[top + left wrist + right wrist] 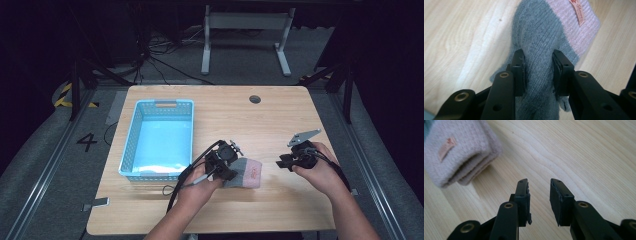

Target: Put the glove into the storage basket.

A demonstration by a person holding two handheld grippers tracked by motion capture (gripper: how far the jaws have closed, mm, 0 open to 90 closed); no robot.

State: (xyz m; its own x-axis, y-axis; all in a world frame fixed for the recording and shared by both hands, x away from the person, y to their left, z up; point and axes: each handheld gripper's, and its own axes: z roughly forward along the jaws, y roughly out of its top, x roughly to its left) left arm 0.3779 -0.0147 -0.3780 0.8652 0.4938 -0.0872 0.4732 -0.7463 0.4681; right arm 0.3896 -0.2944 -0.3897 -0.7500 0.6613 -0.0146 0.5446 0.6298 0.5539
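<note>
Grey wool sock lies on the tabletop, pinched by the left tool, right tool parted and empty nearby; next, likely a lift toward the blue basket.

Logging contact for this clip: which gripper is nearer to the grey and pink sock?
Left. The left gripper has its jaws closed on the grey part of the sock. The right gripper is open, off to the side of the pink cuff, not touching.
</note>
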